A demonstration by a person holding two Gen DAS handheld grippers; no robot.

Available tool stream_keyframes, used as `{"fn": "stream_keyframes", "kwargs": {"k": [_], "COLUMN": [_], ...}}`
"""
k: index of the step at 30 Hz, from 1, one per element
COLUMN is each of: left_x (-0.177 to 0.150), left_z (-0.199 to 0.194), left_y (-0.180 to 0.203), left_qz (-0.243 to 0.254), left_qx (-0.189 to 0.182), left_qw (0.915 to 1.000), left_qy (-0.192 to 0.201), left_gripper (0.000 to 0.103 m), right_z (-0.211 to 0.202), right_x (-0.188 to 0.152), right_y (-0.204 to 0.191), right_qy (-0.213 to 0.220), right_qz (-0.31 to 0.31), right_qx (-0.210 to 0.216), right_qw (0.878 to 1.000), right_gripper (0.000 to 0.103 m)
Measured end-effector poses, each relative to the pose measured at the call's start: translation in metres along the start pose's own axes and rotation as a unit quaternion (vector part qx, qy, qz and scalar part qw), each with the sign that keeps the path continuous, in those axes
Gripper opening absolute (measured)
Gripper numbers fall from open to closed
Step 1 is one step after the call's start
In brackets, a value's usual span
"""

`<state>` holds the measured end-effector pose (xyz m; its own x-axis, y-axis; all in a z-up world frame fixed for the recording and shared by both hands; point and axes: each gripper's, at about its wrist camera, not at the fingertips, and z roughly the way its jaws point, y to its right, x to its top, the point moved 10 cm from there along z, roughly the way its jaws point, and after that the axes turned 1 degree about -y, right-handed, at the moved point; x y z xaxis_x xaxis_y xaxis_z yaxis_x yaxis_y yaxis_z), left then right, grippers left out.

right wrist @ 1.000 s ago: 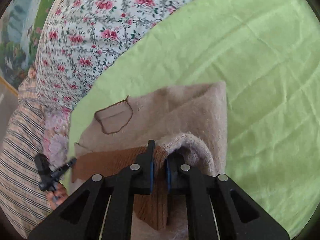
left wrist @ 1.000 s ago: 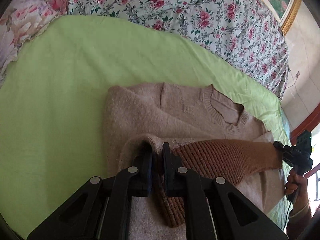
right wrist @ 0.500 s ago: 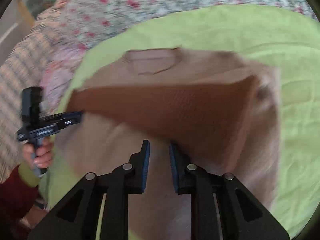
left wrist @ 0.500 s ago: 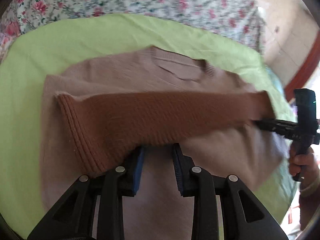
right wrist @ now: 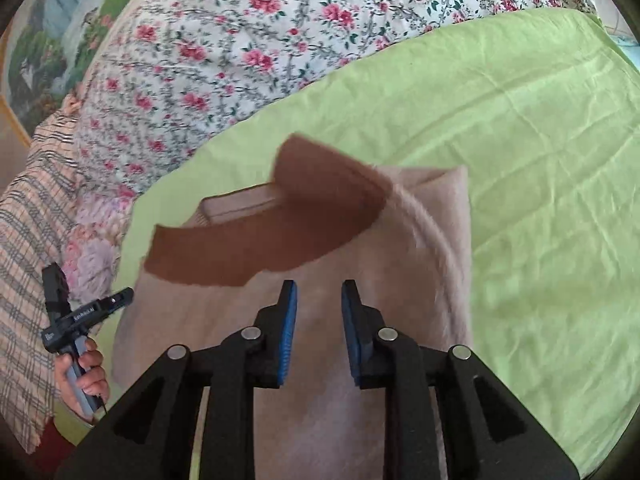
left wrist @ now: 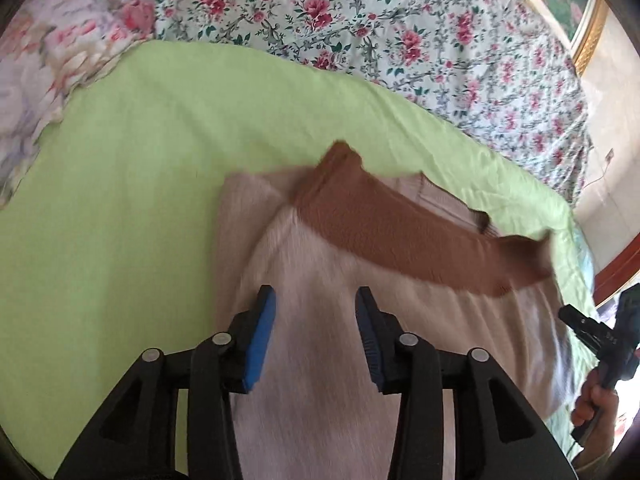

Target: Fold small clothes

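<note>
Beige knitted sweater (left wrist: 320, 360) with brown ribbed hem band (left wrist: 400, 232) lying folded on lime-green bedsheet (left wrist: 140, 160), left gripper (left wrist: 316, 320) and right gripper (right wrist: 319, 312) jaws opening, empty, above the sweater.

One sweater (left wrist: 332, 360), pale pink, with one brown ribbed band (left wrist: 400, 236) across it. One green sheet (left wrist: 140, 168) underneath. One floral bedspread (left wrist: 360, 20) beyond, plus one plaid cloth (right wrist: 28, 240) at the edge of the right wrist view. One framed picture (right wrist: 52, 40), gold-edged. Two grippers: left gripper (left wrist: 316, 336) and right gripper (right wrist: 319, 328), each with two blue-padded jaws, four pads altogether, both pairs opening, nothing between either pair. Two hands (left wrist: 596, 404), one per gripper handle.
</note>
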<state>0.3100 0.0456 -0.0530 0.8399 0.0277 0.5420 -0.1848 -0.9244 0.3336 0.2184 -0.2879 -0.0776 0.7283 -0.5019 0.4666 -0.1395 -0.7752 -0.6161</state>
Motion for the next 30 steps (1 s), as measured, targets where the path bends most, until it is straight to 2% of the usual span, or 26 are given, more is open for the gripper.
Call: {"fn": "stream_keyframes", "kwargs": {"k": [5,10,11,14,18,20,21,23,28,30], "left_x": [-0.053,-0.105,-0.116,-0.137,-0.16,-0.161,-0.159,-0.155,-0.131,-0.117], "left_z": [-0.042,-0.067,-0.071,-0.071,-0.061,-0.062,-0.06,-0.058,-0.043,-0.036], "left_y": [-0.001,0.007,0.009,0.017,0.021,0.023,0.024,0.024,0.013,0.008], "left_qz": [-0.026,-0.058,-0.065,-0.086,-0.113,-0.119,-0.126,-0.149,-0.186,-0.192], "left_qx": [-0.018,-0.042,-0.047,-0.066,-0.082,-0.091,-0.097,-0.111,-0.11,-0.098], "left_qw": [0.9995,0.9974,0.9967,0.9939,0.9894,0.9881,0.9867,0.9821,0.9763,0.9763], "left_qy": [-0.004,-0.009,-0.009,-0.019,-0.039,-0.034,-0.034,-0.03,-0.003,0.011], "left_gripper": [0.045,0.046,0.049,0.057,0.062,0.068,0.075,0.081,0.082,0.082], "right_z": [-0.009,-0.02,-0.023,-0.026,-0.022,-0.023,-0.024,-0.025,-0.028,-0.027], "right_x": [-0.016,-0.048,-0.058,-0.085,-0.109,-0.11,-0.11,-0.11,-0.112,-0.113], "right_y": [-0.004,-0.023,-0.028,-0.038,-0.045,-0.047,-0.048,-0.05,-0.056,-0.056], "right_qy": [-0.008,-0.003,0.001,0.004,-0.013,-0.012,-0.011,-0.009,-0.009,-0.01], "right_qz": [0.012,0.027,0.03,0.035,0.032,0.033,0.034,0.034,0.032,0.032], "right_qx": [0.003,0.044,0.052,0.066,0.074,0.079,0.079,0.08,0.088,0.087], "right_qw": [1.0,0.999,0.998,0.997,0.997,0.996,0.996,0.996,0.996,0.996], "right_gripper": [0.031,0.033,0.034,0.038,0.039,0.039,0.039,0.039,0.04,0.04]}}
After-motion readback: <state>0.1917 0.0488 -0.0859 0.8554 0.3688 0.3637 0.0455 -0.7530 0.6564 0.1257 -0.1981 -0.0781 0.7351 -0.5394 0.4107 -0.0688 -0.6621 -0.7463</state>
